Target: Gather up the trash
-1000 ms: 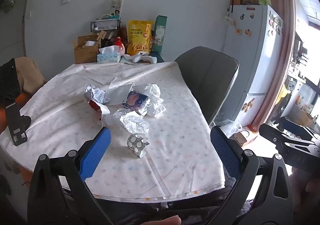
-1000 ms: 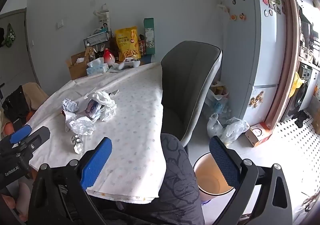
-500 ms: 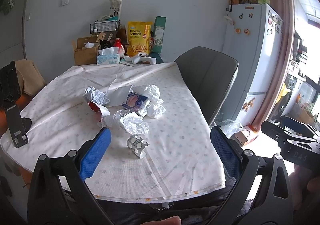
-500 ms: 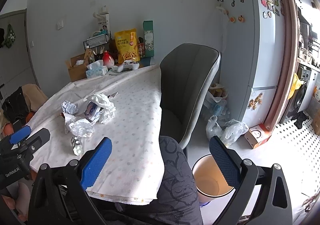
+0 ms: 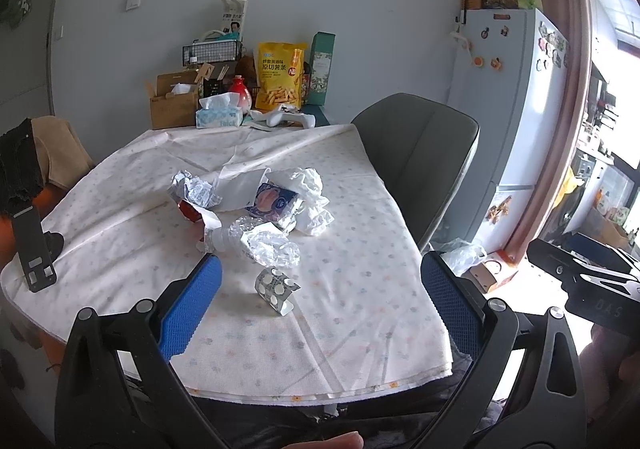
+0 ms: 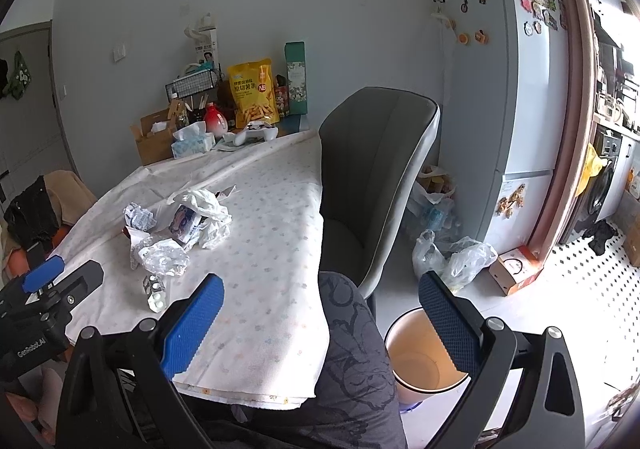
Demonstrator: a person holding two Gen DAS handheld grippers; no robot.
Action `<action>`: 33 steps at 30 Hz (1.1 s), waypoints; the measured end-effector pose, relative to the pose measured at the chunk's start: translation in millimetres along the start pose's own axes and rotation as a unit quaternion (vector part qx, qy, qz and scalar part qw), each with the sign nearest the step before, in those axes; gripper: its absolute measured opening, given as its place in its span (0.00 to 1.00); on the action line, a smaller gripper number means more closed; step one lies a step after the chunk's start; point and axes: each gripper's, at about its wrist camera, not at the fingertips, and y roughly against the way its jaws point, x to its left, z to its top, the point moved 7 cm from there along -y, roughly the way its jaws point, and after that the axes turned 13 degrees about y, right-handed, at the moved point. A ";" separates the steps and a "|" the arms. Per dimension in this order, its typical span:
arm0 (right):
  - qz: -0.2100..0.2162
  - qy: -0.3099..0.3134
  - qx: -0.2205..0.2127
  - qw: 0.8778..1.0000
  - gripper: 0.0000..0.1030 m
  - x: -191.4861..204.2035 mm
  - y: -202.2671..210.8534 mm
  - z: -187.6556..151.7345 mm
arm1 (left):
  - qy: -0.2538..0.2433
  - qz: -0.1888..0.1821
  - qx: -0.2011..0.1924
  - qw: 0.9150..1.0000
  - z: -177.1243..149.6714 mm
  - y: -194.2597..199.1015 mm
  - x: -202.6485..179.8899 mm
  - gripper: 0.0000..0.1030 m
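Observation:
A heap of trash lies mid-table: a crumpled clear plastic bottle [image 5: 266, 245], a blue snack wrapper [image 5: 276, 203], white crumpled plastic [image 5: 312, 193], foil [image 5: 192, 187], a red scrap [image 5: 190, 209]. Nearer me sits a pill blister pack [image 5: 276, 285]. My left gripper [image 5: 320, 289] hangs open over the table's near edge, short of the blister pack, holding nothing. My right gripper [image 6: 320, 313] is open and empty off the table's right side, above a person's patterned knee [image 6: 352, 329]. An open-topped bin [image 6: 424, 353] stands on the floor below it. The same heap [image 6: 176, 233] shows at left.
A grey chair [image 5: 416, 153] stands at the table's right side. Boxes, a tissue box [image 5: 219, 114], a yellow snack bag [image 5: 280, 75] and a controller crowd the table's far end. A phone stand [image 5: 32, 249] sits at the left edge. Fridge [image 6: 508, 109] and plastic bags [image 6: 452, 257] lie right.
Both views have shifted only slightly; the right gripper has drifted a little closer to the table. Both grippers stay open and empty, and the trash has not moved.

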 end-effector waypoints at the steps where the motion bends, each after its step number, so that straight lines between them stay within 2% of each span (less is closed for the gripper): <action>1: 0.000 0.000 -0.001 1.000 0.93 0.1 0.7 0.0 | 0.000 0.000 -0.001 1.000 0.3 0.4 0.4 0.96; 33: -0.005 0.000 -0.006 1.000 0.93 -0.8 7.0 0.8 | 0.002 -0.005 -0.015 1.000 3.1 6.0 -1.2 0.96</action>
